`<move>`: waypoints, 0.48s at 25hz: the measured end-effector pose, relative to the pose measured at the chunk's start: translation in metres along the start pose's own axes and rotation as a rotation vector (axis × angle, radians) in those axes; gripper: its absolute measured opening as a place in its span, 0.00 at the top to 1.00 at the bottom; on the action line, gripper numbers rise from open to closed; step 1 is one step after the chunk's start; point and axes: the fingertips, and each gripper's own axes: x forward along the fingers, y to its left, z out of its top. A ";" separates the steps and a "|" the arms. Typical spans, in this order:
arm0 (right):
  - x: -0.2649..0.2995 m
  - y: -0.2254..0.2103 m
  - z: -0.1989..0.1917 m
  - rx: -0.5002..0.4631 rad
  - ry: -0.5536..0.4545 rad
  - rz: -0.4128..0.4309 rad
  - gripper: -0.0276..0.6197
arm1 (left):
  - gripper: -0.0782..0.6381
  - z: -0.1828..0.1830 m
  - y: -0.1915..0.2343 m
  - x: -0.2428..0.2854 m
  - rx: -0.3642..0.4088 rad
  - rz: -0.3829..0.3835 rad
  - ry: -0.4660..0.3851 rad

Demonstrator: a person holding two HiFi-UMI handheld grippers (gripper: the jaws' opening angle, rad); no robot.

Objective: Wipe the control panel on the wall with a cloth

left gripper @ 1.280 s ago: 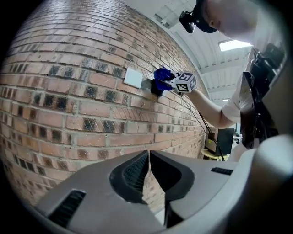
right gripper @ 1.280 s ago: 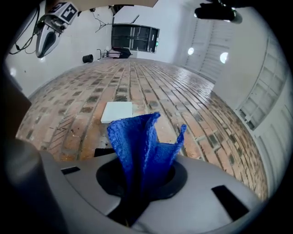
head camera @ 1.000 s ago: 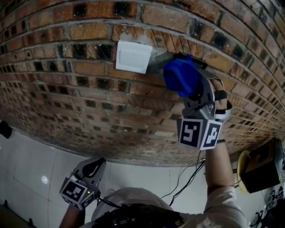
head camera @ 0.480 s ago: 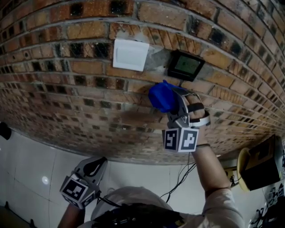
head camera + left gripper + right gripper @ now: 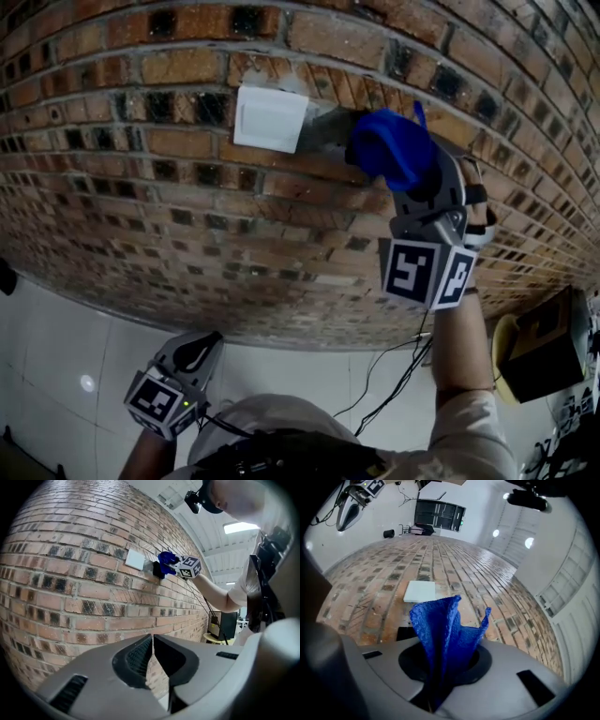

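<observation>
Wipe stroke, upper right of frame: blue cloth [image 5: 386, 148] clenched in right gripper [image 5: 410, 183] jaws, over control panel [image 5: 405, 633]; left gripper [image 5: 194, 354] jaws closed, empty; advised: light, even, overlapping passes.

On the red brick wall [image 5: 187, 206], the white square plastic plate [image 5: 270, 119] sits just left of the crumpled blue cloth [image 5: 384, 150]. The cloth, between the right gripper [image 5: 392, 167] jaws, lies before the black control panel [image 5: 405, 633]. The left gripper [image 5: 197, 349] hangs well below, leftward.
</observation>
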 end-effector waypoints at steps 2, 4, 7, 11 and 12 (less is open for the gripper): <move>0.005 -0.006 -0.004 -0.009 0.012 -0.008 0.82 | 0.88 0.001 -0.003 0.001 0.003 -0.004 -0.010; 0.007 0.000 -0.007 -0.020 0.019 0.002 0.82 | 0.88 0.000 -0.004 0.000 -0.001 -0.001 -0.013; 0.007 0.010 -0.009 -0.037 0.022 0.013 0.82 | 0.88 -0.001 -0.003 -0.002 -0.006 0.009 -0.011; 0.002 0.030 -0.009 -0.042 0.023 0.057 0.82 | 0.88 -0.003 -0.005 -0.004 -0.006 0.013 -0.006; 0.000 0.038 -0.008 -0.043 0.023 0.073 0.82 | 0.88 -0.002 -0.006 -0.004 -0.005 0.013 -0.006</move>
